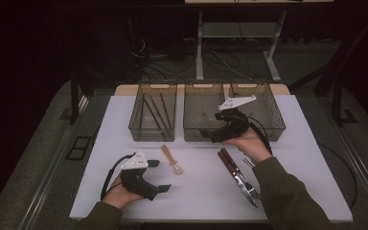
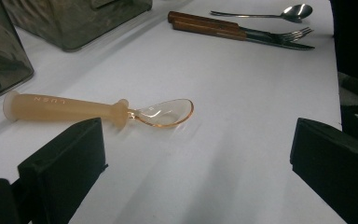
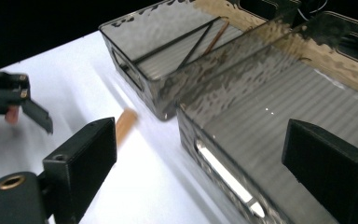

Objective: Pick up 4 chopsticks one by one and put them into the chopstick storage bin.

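An amber plastic spoon (image 1: 171, 159) (image 2: 98, 109) lies on the white table (image 1: 201, 191), its bowl toward the near edge. My left gripper (image 1: 159, 176) (image 2: 193, 140) hovers low just left of it, open and empty, jaws pointing right. My right gripper (image 1: 205, 134) (image 3: 198, 140) is open and empty at the front wall of the middle bin (image 1: 202, 112) (image 3: 270, 107). The spoon's handle end (image 3: 126, 122) peeks past its left jaw. The left bin (image 1: 153, 112) (image 3: 168, 51) holds dark chopsticks (image 1: 155, 110) (image 3: 182, 42).
A third bin (image 1: 263, 108) stands at the back right. A wooden-handled knife and fork (image 1: 237, 172) (image 2: 242, 32) lie at the front right, with a metal spoon (image 2: 279, 13) beyond them. A sleeve crosses the table's front right corner.
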